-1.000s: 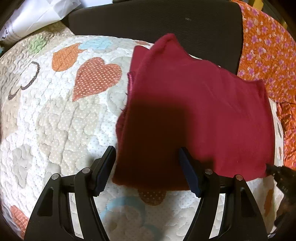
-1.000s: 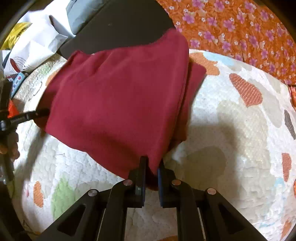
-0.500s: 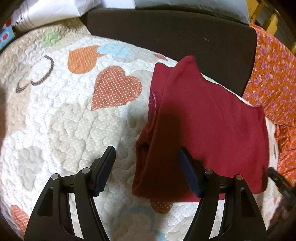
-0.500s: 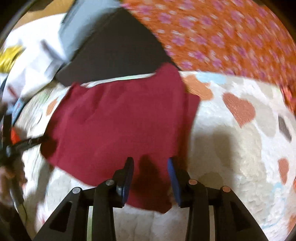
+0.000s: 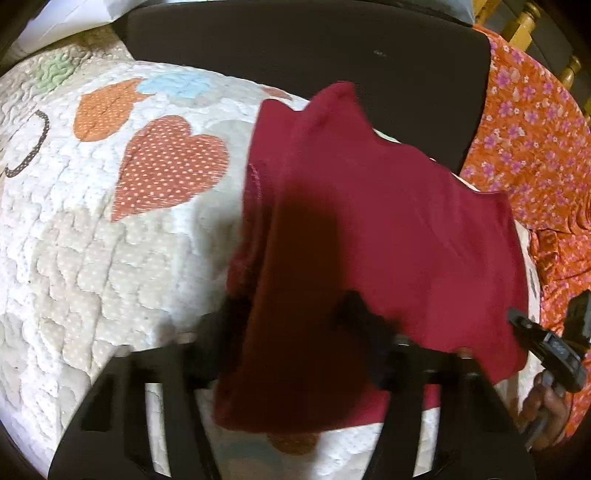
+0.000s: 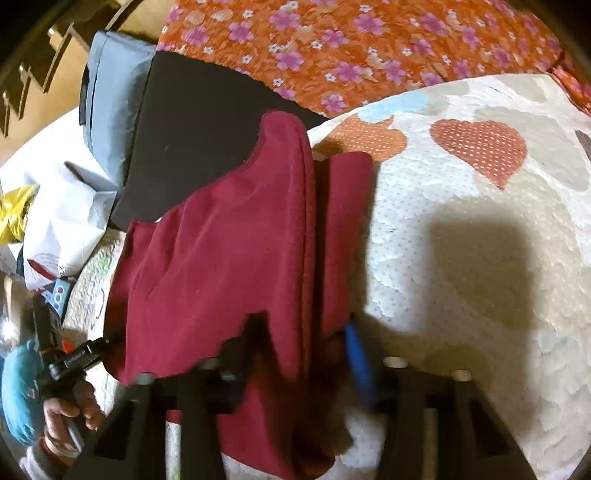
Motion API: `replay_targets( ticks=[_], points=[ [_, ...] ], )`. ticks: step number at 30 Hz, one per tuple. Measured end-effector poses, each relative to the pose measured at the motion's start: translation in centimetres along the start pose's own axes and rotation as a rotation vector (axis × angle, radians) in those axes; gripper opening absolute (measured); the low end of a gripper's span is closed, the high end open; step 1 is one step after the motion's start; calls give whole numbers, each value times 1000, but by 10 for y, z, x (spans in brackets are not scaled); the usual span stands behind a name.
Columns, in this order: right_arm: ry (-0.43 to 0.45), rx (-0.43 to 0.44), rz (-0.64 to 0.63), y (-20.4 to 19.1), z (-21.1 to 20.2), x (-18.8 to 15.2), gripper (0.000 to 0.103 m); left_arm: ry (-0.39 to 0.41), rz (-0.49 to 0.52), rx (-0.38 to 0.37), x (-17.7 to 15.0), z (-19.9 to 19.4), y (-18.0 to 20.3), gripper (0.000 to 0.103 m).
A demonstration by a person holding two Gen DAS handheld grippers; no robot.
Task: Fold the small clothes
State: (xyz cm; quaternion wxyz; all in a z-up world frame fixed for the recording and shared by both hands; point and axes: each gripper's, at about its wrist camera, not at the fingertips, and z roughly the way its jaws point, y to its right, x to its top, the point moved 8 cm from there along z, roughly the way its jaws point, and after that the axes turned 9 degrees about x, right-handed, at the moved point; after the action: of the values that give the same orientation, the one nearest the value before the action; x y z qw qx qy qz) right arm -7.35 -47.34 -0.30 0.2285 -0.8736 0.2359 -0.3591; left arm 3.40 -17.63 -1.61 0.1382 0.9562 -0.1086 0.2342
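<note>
A dark red garment [image 5: 388, 236] lies folded on a white quilt with heart patches [image 5: 92, 229]; it also shows in the right wrist view [image 6: 229, 251]. My left gripper [image 5: 291, 325] is open, its fingers straddling the garment's near left edge. My right gripper [image 6: 299, 339] is open, fingers either side of the garment's near right edge, cloth between them. The right gripper's tip shows in the left wrist view [image 5: 543, 339] at the garment's right corner. The left gripper shows in the right wrist view [image 6: 77, 358] at the garment's left corner.
A black cushion [image 5: 295, 48] lies behind the garment. Orange floral fabric [image 5: 535, 122] lies at the right. White bags [image 6: 62, 206] and a grey pillow [image 6: 110, 96] lie at the far left. A wooden frame [image 5: 524, 26] stands at the back.
My right gripper let go of the garment's corner and opened wide. Both grippers have moved in over the garment's near edge. The garment now lies flat on the quilt.
</note>
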Motion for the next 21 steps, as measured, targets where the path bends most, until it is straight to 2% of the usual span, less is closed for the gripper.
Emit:
replay_targets(
  ticks=[2, 7, 10, 13, 16, 17, 19, 21],
  points=[
    [-2, 12, 11, -5, -4, 1, 28, -1, 4, -6, 0, -4, 5, 26],
    [-2, 56, -65, -40, -45, -1, 25, -3, -12, -67, -8, -40, 5, 21],
    [-40, 65, -121, -58, -74, -21, 25, -41, 36, -63, -32, -71, 4, 21],
    [-106, 72, -114, -60, -98, -64, 25, -94, 27, -80, -70, -91, -6, 21],
    [-165, 2, -63, -38, -100, -101, 29, -188, 8, -42, -117, -90, -21, 22],
    [-185, -48, -36, -27, -99, -109, 29, -209, 7, -13, -128, -88, -26, 23],
    [-148, -124, -18, -12, -111, -108, 29, -199, 14, 41, -134, -89, -34, 23],
    [-74, -76, -9, -21, -127, -93, 29, -145, 16, 65, -126, -101, -36, 23]
  ],
)
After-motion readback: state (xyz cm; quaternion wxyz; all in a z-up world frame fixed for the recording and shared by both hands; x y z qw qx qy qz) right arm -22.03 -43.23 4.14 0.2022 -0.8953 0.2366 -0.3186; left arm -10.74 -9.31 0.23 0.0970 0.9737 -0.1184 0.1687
